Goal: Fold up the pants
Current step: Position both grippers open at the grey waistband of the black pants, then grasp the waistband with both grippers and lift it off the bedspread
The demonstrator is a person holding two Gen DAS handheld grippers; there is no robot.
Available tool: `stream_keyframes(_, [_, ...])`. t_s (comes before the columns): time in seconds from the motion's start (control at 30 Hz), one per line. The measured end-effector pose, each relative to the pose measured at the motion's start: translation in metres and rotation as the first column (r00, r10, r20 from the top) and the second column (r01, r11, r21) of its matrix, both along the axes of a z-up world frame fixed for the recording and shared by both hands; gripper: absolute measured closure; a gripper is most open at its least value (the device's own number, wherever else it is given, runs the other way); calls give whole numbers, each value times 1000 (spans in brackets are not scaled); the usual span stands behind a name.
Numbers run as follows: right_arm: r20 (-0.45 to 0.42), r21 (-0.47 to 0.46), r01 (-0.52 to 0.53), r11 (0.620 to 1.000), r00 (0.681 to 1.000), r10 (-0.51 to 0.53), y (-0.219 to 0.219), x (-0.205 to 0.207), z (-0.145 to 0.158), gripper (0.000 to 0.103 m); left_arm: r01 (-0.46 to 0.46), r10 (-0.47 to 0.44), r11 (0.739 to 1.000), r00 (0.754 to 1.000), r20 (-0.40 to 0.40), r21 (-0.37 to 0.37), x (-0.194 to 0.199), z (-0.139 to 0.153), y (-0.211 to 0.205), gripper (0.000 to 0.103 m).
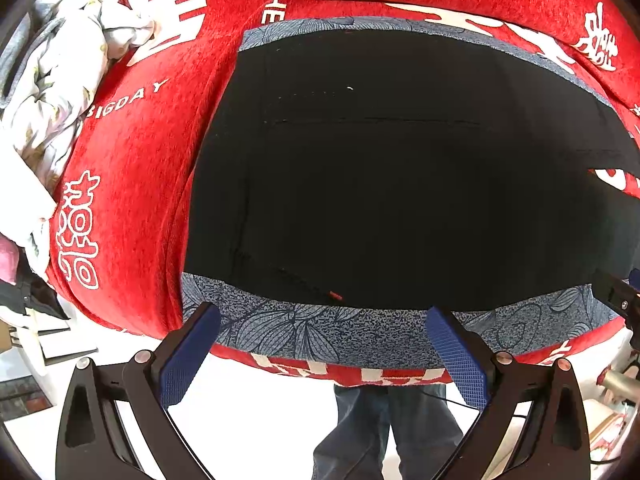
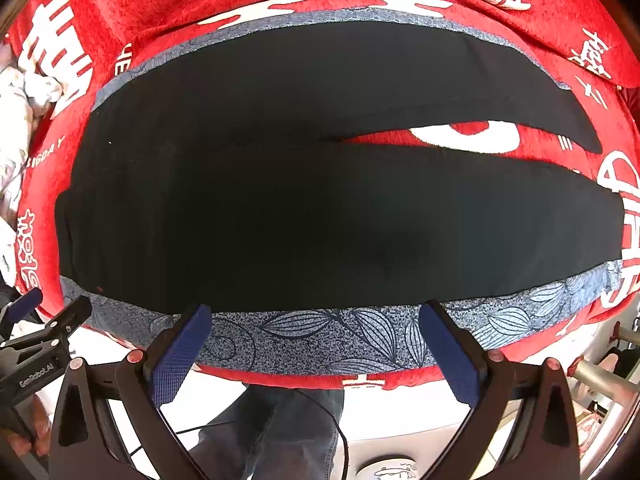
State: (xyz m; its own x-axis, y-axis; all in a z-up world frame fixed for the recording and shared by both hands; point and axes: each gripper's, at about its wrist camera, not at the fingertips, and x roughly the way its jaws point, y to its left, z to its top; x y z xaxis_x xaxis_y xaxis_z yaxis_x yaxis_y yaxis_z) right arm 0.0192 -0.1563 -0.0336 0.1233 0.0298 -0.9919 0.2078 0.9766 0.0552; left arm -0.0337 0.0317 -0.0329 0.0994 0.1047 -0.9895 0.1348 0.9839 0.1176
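A red blanket [image 1: 132, 184] with white lettering covers the table, and on it we see a blue-grey leaf-print cloth [image 1: 312, 336] spread under the pants [image 1: 400, 200]. The pants are black and lie flat on that cloth, filling the middle of both views. In the right wrist view the two legs run out toward 3 o'clock and part there, so a wedge of red blanket shows between them; the waist end sits toward 9 o'clock.

We hold the left tongs [image 1: 322, 346] spread wide, empty, over the near strip of the leaf-print cloth at 6 o'clock, just short of the pants' edge. The right tongs [image 2: 316, 340] are likewise spread wide and hold nothing, over the same strip of the cloth at 6 o'clock of their own view.

At 9 o'clock in the left wrist view a crumpled pale floral bedding [image 1: 52, 92] lies beside the blanket. Below the table edge we see a person's legs in blue jeans [image 1: 380, 432] and a pale floor.
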Motion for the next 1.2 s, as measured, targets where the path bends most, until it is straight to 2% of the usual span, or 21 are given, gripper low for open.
stream_keyframes(1.2, [1, 15, 21, 1000, 1000, -21, -10, -8, -4, 0, 3, -3, 1000, 1000, -5, 5, -1, -10, -3, 0])
